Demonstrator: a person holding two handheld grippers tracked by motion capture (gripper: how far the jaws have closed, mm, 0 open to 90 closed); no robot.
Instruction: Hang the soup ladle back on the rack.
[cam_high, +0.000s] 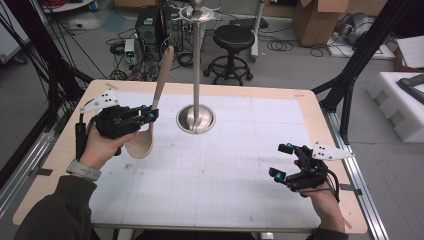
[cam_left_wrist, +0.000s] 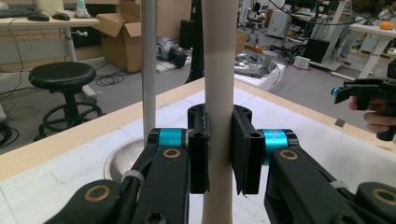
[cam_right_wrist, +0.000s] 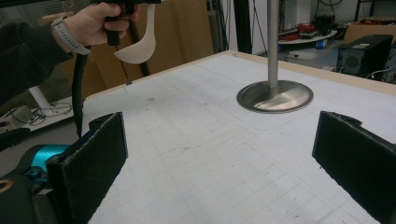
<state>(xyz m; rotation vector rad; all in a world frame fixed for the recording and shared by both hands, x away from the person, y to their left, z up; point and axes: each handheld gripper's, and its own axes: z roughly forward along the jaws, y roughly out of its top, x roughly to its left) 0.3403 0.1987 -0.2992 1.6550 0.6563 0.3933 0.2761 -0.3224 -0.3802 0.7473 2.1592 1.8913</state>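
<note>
Holding the wooden spoon (cam_high: 152, 115) clamped by its handle in the left gripper (cam_high: 150, 116), lifted at the desk's (cam_high: 240, 150) left beside the metal stand (cam_high: 196, 75), probably needing hanging next, right gripper (cam_high: 282, 161) waiting wide, empty.

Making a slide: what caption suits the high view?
Left gripper lifts a wooden spoon beside a metal stand; right gripper rests open.

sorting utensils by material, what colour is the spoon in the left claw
Pale beige, like light wood; the wooden spoon shows best in the high view.
</note>
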